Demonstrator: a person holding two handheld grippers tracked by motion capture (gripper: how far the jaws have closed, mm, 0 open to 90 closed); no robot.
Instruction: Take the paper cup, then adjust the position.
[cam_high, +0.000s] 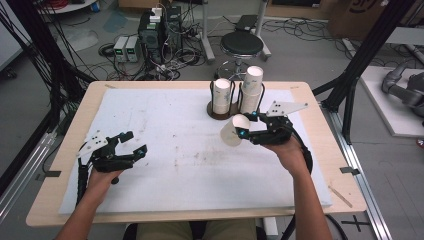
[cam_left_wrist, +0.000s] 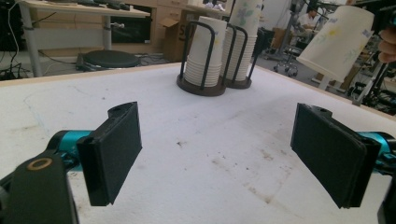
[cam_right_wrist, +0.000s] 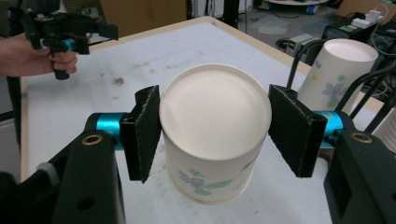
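In the high view, a paper cup (cam_high: 234, 130) is seen pinched in the jaws of the right gripper (cam_high: 245, 131), held tilted above the white tabletop (cam_high: 175, 150) just in front of the cup holder (cam_high: 222, 111) with its two stacks; the left gripper (cam_high: 134, 144) is held well apart at the left, its jaws spread around nothing. In the left gripper view, the spread jaws are seen over bare tabletop, with the cup at upper right. In the right gripper view, the cup's closed bottom is turned toward the camera and both pads (cam_right_wrist: 144, 130) are pressed against its sides.
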